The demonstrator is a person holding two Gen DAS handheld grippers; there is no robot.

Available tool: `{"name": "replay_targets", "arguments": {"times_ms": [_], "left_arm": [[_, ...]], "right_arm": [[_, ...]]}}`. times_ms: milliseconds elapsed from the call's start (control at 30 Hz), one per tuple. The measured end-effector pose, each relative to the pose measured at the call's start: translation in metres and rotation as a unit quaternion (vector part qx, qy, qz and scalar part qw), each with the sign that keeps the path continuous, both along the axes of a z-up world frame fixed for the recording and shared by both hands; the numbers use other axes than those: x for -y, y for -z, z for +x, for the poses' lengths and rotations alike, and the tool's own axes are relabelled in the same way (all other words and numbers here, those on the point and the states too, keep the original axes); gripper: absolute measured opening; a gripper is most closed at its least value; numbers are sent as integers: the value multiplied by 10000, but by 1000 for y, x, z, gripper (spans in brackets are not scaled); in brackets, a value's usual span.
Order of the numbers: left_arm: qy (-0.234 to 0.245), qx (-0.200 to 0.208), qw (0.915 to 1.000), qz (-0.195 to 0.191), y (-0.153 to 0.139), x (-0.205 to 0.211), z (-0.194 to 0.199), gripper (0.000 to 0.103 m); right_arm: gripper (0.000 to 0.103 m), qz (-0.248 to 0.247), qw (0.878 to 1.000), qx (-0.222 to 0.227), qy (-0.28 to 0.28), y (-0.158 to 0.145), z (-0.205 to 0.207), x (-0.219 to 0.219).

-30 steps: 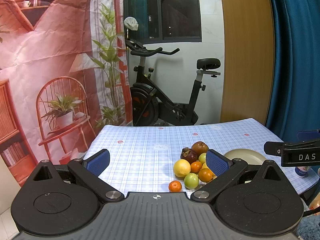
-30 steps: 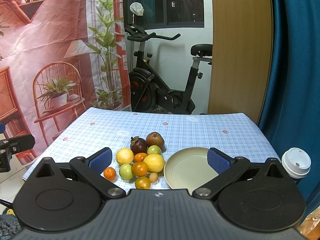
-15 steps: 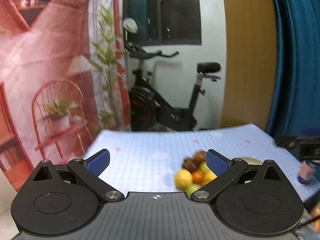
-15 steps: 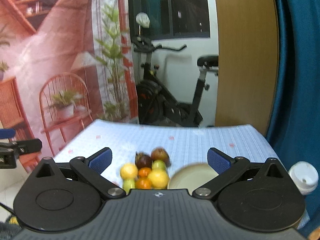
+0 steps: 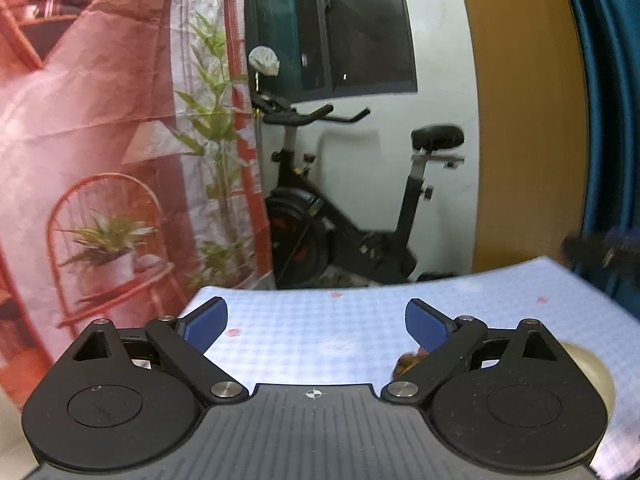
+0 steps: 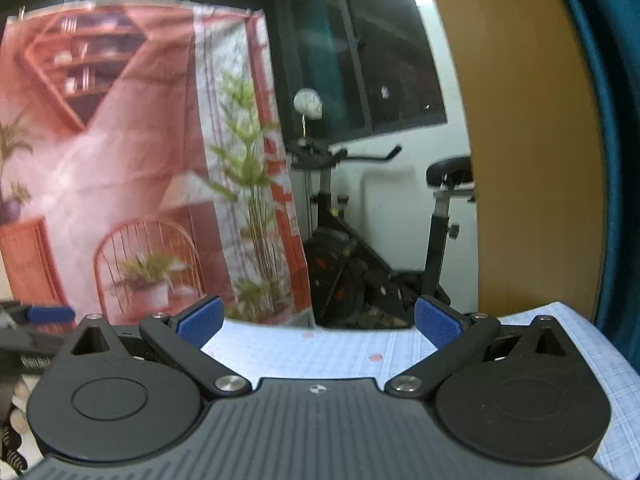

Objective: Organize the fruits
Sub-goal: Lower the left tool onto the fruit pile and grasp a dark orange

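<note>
- The printed backdrop (image 5: 100,128), with its red chair and potted plant, hangs to the left of the exercise bike (image 5: 352,216) in both wrist views.
- The checked tablecloth (image 5: 320,332) covers the table in front of the exercise bike, nearer the cameras.
- The left gripper (image 5: 316,322) hovers over the tablecloth, in front of the exercise bike; its jaws stand wide apart, having just narrowed a little, and nothing is between its blue pads (image 5: 208,320).
- The fruits (image 5: 406,364) show only as a blurred brownish sliver on the tablecloth, in front of and right of the exercise bike, tucked behind the left gripper's right finger; which fruits these are I cannot tell.
- The pale plate (image 5: 592,372) lies on the tablecloth further right of the exercise bike, mostly hidden by the gripper body.
- The right gripper (image 6: 318,322) points at the far table edge in front of the exercise bike, its jaws spread wide with nothing between them.
- The wooden panel (image 6: 528,140) stands right of the exercise bike, and the blue curtain (image 6: 616,120) hangs beyond it.
</note>
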State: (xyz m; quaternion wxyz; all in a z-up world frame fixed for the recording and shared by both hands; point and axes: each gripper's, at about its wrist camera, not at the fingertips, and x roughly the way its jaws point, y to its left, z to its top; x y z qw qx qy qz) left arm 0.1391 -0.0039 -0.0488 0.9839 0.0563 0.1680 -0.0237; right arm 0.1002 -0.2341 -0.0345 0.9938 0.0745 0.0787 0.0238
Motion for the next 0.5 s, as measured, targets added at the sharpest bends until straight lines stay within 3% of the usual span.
{"name": "replay_targets", "arguments": {"times_ms": [200,500], "left_arm": [[232,-48,9980,-584,32,-2,14,97],[-56,-818,9958,-399,69,4,11,97]], "right_arm": [[103,-182,9986,-495,-57,39,25,-9],[103,-186,9912,-1205,514,99,17,-25]]}}
